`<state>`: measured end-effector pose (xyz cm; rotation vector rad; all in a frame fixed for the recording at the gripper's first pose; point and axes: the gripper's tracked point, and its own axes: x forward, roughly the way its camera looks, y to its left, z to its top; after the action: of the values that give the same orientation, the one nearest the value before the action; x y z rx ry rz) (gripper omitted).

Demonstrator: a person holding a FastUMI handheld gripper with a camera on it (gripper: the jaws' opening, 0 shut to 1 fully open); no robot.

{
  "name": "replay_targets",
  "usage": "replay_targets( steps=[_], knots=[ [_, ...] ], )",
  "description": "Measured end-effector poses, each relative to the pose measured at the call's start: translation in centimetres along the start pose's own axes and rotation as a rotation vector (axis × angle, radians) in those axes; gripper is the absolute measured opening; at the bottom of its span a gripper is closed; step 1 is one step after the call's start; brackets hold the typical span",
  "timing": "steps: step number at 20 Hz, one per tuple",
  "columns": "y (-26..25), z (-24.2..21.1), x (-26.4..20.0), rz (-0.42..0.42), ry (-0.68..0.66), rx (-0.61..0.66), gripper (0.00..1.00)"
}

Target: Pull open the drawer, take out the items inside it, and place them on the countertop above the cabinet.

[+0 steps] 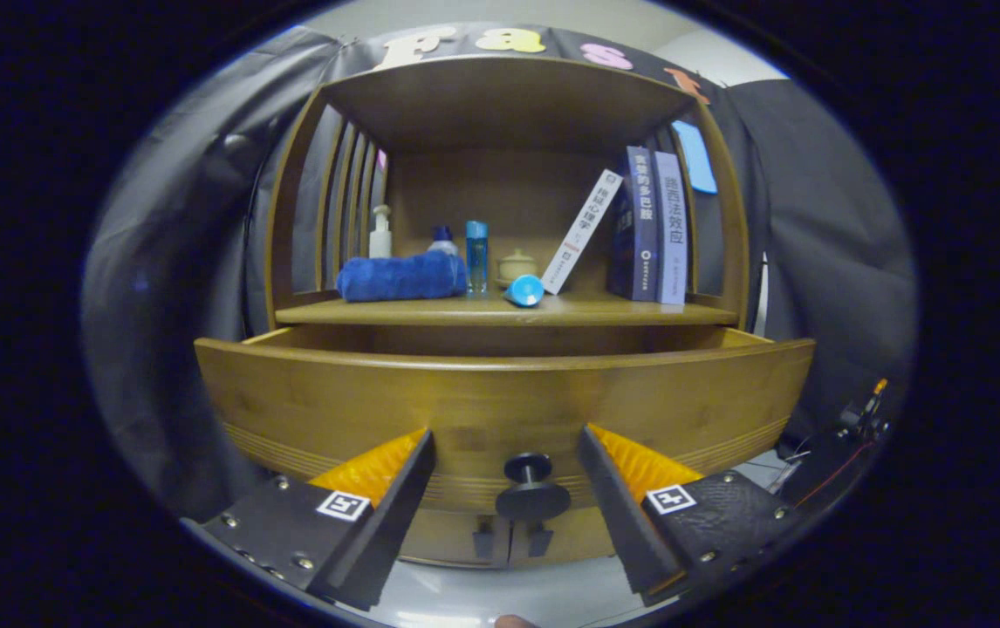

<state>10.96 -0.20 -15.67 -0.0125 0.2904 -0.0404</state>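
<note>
My tool [507, 488] stands wide open and holds nothing; the drawer [500, 392] is pulled out at 12 o'clock, its knob [531, 488] between my fingers, untouched. Its inside is hidden behind the front, long axis crosswise; the worktop [500, 310] lies beyond.

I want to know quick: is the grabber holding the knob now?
Gripper: open, holding nothing; the drawer knob sits between its fingers, untouched.
</note>
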Motion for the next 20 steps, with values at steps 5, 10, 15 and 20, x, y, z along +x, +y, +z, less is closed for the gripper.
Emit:
replay_targets(
  steps=[5, 10, 15, 20],
  knots=[
    [0.4, 0.1, 2.6, 0.004, 0.024, 0.009, 0.99],
    [0.8, 0.0, 4.9, -0.006, 0.076, 0.006, 0.99],
    [1.2, -2.5, 6.2, -0.031, 0.204, -0.117, 0.99],
    [1.0, -1.9, 7.6, -0.007, 0.223, -0.074, 0.99]
  ],
)
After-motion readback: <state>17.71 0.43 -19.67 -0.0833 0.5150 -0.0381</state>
